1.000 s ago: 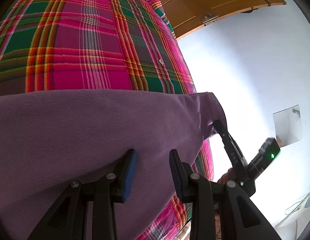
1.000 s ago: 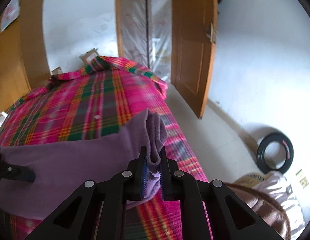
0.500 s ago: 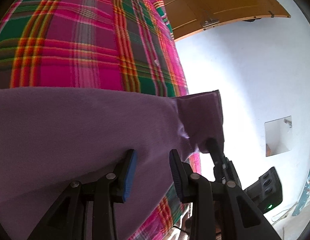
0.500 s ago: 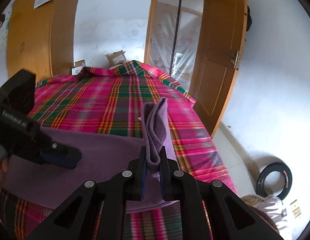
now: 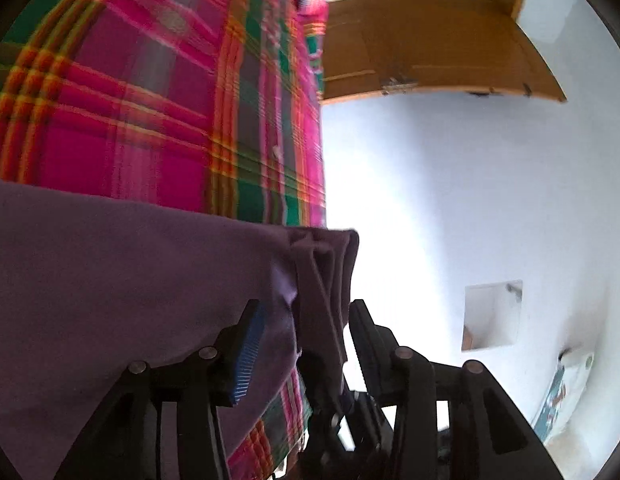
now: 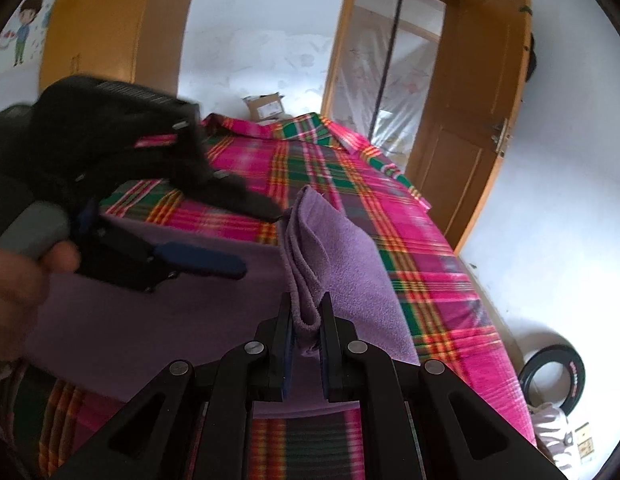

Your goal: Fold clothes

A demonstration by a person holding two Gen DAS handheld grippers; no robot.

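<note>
The right tongs pinch a bunched edge of the purple garment above the plaid bed. The left tongs gape wide beside that raised fold, apparently gripping nothing.

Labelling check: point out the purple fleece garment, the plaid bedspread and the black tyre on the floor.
purple fleece garment (image 6: 341,248): right wrist view, raised folded edge above the right gripper (image 6: 306,336).
pink-and-green plaid bedspread (image 6: 429,280): right wrist view, bare stretch right of the garment.
black tyre (image 6: 575,376): right wrist view, its right rim.

garment: purple | bedspread: pink-green-orange plaid | door: orange-brown | tyre: black (lettering possibly red)
</note>
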